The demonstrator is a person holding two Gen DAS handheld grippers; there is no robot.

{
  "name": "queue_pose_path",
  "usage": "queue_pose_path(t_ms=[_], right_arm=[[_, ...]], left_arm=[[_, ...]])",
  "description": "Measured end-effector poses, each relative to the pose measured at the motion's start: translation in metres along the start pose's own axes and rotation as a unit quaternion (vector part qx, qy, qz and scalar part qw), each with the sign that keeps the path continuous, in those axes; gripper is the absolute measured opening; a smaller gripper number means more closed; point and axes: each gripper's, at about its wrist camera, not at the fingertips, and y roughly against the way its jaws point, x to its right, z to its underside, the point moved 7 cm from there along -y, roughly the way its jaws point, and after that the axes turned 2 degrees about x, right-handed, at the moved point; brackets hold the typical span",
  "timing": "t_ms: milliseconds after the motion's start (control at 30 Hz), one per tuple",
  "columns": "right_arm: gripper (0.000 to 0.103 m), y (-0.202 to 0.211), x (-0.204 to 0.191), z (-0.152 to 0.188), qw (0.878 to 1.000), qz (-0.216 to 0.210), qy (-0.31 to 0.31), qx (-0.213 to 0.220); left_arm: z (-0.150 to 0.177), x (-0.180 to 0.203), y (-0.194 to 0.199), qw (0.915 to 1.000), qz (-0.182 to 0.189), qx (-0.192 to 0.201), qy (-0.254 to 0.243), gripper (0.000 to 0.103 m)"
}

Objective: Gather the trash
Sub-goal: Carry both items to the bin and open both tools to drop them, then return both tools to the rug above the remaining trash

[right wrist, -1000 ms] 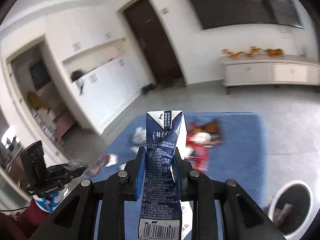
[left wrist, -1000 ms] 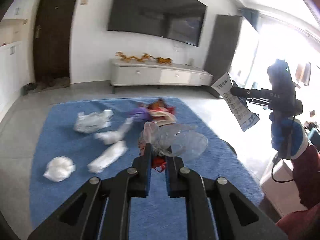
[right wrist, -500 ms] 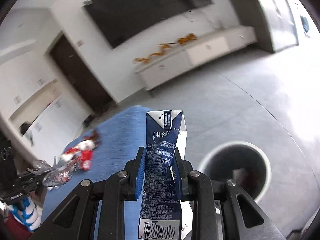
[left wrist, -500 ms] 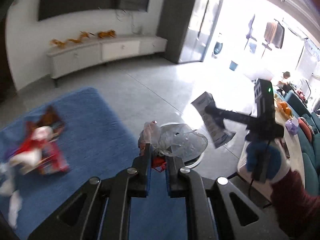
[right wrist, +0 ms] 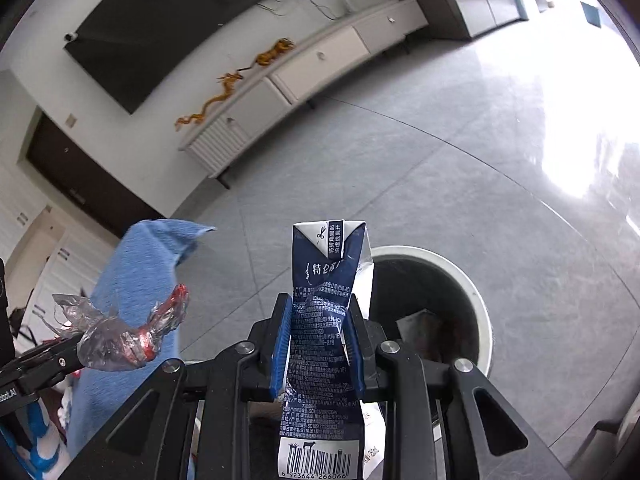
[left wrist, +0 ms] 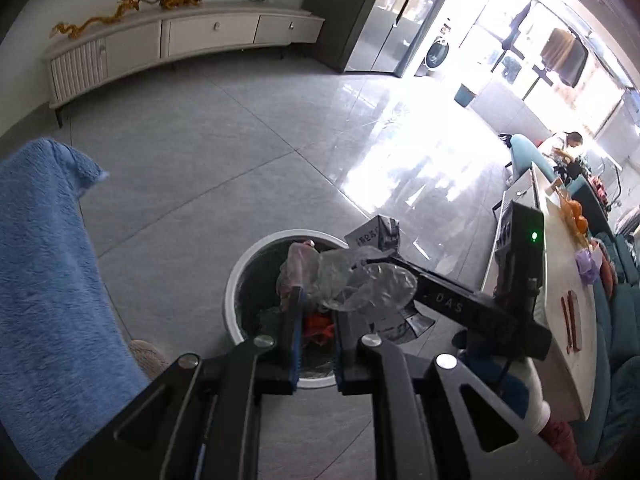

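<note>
My left gripper (left wrist: 316, 300) is shut on a crumpled clear plastic wrapper (left wrist: 348, 280) with red scraps, and hangs over a round white-rimmed trash bin (left wrist: 236, 276) on the grey floor. My right gripper (right wrist: 318, 308) is shut on a flattened dark blue milk carton (right wrist: 320, 280), just left of the bin's rim (right wrist: 476, 292). The bin holds some trash. In the left wrist view the right gripper (left wrist: 384, 256) reaches in from the right with the carton (left wrist: 376, 236) above the bin's far rim. The right wrist view has the left gripper (right wrist: 76, 344) and wrapper (right wrist: 120, 332) at the left.
A blue rug (left wrist: 40, 260) lies left of the bin, with a slipper toe (left wrist: 146, 356) at its edge. A long white TV cabinet (left wrist: 180, 36) lines the far wall. A pale table (left wrist: 560, 280) and teal sofa stand at the right. A person (left wrist: 568, 140) sits far off.
Both views have swung from the littered rug to the bin. Both grippers have come lower and closer over it, keeping their hold on the wrapper and the carton.
</note>
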Motion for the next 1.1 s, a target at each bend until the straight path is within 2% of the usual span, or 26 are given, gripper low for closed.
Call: queue_pose_path(t_ms=[100,167,200,233,267,333,500,700,900,1100], right_arm=[[0.026,-0.010,0.010,0.001,1.000,0.007,-0.017,-0.003],[0.026,-0.014,0.017,0.001,1.000,0.013,-0.024,-0.005],[0.031,-0.015,0.019,0.002,0.999,0.018,-0.026,-0.007],[0.038,-0.015,0.022,0.002,0.999,0.025,-0.026,-0.008],[0.040,-0.017,0.025,0.001,0.999,0.029,-0.026,-0.007],[0.041,-0.015,0.026,0.001,0.999,0.029,-0.029,-0.004],[0.041,-0.001,0.022,0.000,0.999,0.028,-0.026,0.009],[0.041,0.024,0.009,0.001,0.999,0.030,-0.010,0.027],[0.041,0.063,-0.031,-0.002,0.997,0.019,0.030,0.062],[0.041,0.103,-0.087,-0.009,0.991,0.001,0.081,0.104]], left_arm=[[-0.001,-0.007,-0.015,0.9994,0.012,-0.013,0.028,0.013],[0.003,-0.013,-0.020,0.9983,0.023,-0.024,0.048,0.018],[0.005,-0.015,-0.022,0.9975,0.029,-0.028,0.058,0.022],[0.006,-0.017,-0.023,0.9967,0.036,-0.030,0.066,0.032],[0.006,-0.018,-0.024,0.9961,0.041,-0.030,0.073,0.045],[0.005,-0.021,-0.024,0.9958,0.040,-0.025,0.078,0.052],[0.003,-0.023,-0.019,0.9957,0.043,-0.024,0.079,0.052],[0.007,-0.026,0.011,0.9971,0.033,0.001,0.069,0.052],[0.011,-0.028,0.071,0.9971,0.007,0.062,0.043,0.052],[0.015,-0.042,0.150,0.9902,-0.029,0.133,0.033,0.052]])
